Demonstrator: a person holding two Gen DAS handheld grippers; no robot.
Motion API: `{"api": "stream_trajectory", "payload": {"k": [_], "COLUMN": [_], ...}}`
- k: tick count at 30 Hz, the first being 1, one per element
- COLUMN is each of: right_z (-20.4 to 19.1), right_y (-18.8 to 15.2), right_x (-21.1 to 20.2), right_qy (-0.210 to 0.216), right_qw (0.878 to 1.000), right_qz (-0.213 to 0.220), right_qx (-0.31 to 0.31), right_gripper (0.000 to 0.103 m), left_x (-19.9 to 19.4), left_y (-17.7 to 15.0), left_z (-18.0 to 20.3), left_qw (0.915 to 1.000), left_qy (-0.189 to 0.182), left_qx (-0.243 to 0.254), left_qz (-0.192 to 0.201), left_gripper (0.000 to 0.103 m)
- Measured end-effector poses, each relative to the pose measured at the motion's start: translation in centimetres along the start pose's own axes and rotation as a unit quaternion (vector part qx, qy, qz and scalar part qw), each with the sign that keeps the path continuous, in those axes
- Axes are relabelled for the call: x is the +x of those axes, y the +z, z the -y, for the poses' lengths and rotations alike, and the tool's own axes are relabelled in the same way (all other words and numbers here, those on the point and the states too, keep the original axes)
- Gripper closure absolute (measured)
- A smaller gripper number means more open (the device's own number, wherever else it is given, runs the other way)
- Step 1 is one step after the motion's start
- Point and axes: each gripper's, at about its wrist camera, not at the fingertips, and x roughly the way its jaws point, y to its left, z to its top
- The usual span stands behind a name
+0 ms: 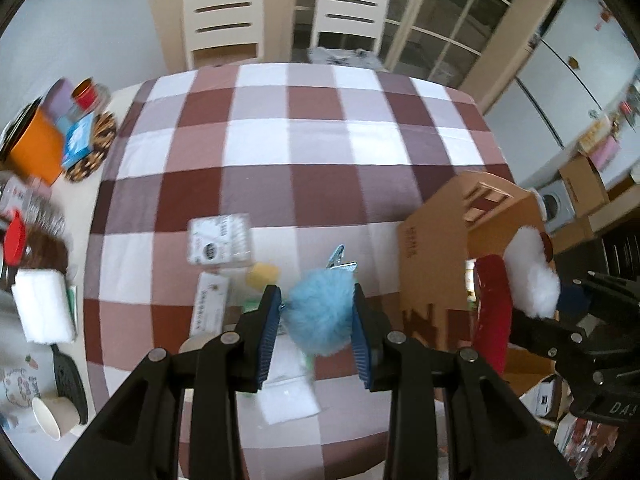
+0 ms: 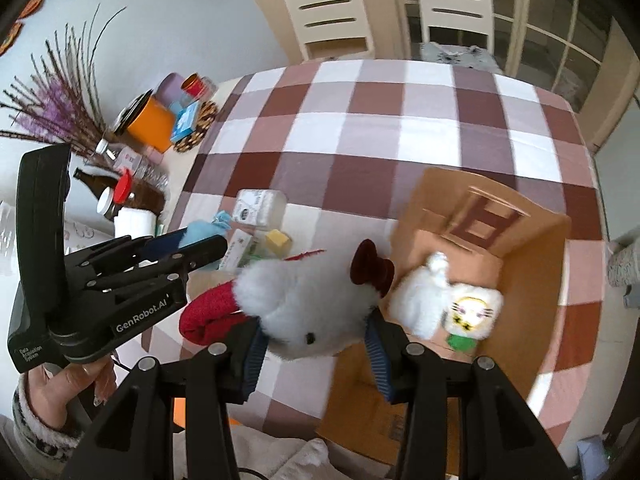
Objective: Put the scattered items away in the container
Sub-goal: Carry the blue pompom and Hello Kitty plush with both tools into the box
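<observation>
The right gripper [image 2: 312, 344] pinches a white plush toy [image 2: 304, 304] with a red sleeve, held just left of the cardboard box [image 2: 532, 256], which sits ahead and to its right. The left gripper [image 1: 316, 328] is pressed onto a blue pom-pom hair clip [image 1: 320, 316], lifted above the tabletop [image 1: 304, 148]. To finish well, carry the plush rightward clear over the near box wall before spreading the fingers, dropping it beside the white cat plush [image 2: 448, 300] already inside. Ahead of the left gripper lie a cotton-swab box [image 1: 220, 240], a yellow block [image 1: 262, 274] and a flat packet [image 1: 210, 308]; the two grippers are close and could collide.
</observation>
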Motion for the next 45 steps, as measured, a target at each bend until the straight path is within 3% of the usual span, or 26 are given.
{"api": "stream_trajectory", "payload": {"k": [21,45], "right_z": [8.4,10.4], "right_y": [-4.4,-6.7], "right_x": [-3.6,-1.9], "right_qy": [-0.033,-0.035], "right_qw": [0.994,0.993], "right_qz": [0.02,-0.021], "right_qx": [0.099,0.111], "right_gripper": [0.058,0.058], "left_x": [1.4,4.4], "left_y": [1.5,2.0], "left_z": [11.9,17.1], "left_qw": [0.9886,0.9744], "left_qy": [-0.064,-0.088], "left_qx": [0.135,0.2], "left_qz": [-0.019,-0.053], "left_gripper": [0.069,0.069]}}
